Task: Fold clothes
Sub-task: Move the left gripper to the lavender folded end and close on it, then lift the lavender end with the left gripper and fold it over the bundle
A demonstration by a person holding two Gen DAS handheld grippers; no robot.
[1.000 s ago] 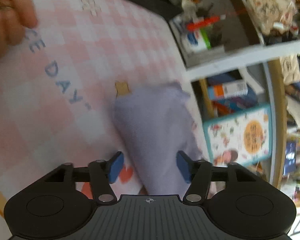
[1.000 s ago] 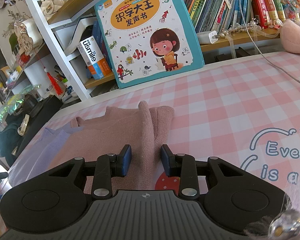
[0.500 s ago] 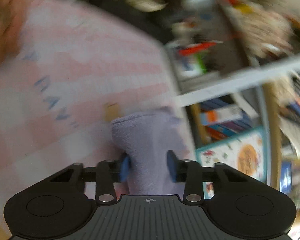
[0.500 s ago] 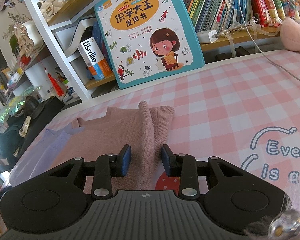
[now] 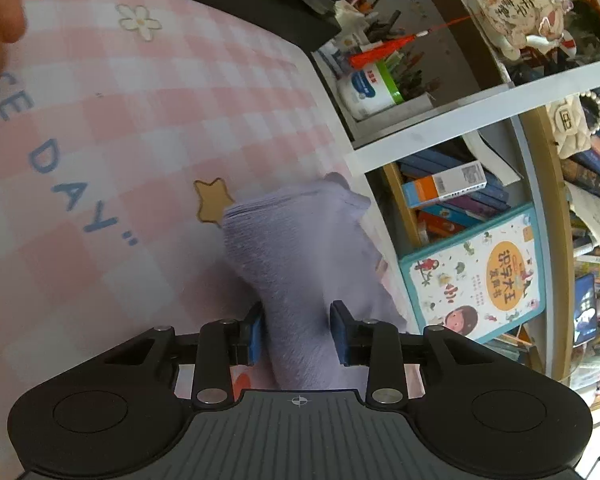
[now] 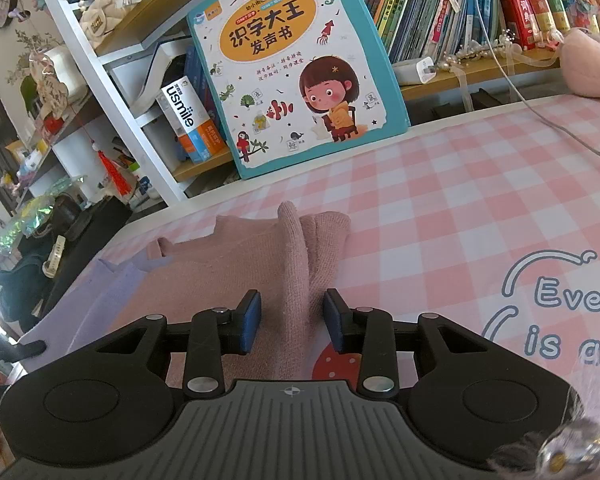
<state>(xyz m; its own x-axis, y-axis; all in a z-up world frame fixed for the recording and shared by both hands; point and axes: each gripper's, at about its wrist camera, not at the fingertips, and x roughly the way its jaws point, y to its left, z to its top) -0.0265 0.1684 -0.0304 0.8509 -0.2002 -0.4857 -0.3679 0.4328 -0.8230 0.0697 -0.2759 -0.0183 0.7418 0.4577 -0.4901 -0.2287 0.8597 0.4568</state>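
A lilac garment lies bunched on the pink checked tablecloth. My left gripper is shut on its near part, blue pads pressing both sides. In the right wrist view a pink knitted garment lies flat over the lilac garment. My right gripper is shut on a raised ridge of the pink fabric running between its pads.
A teal children's book leans on the bookshelf behind the table edge; it also shows in the left wrist view. A white shelf of clutter stands beyond. A white cable crosses the cloth.
My left gripper has closed from wide open onto the lilac garment and moved forward over it. My right gripper and the pink garment have hardly moved.
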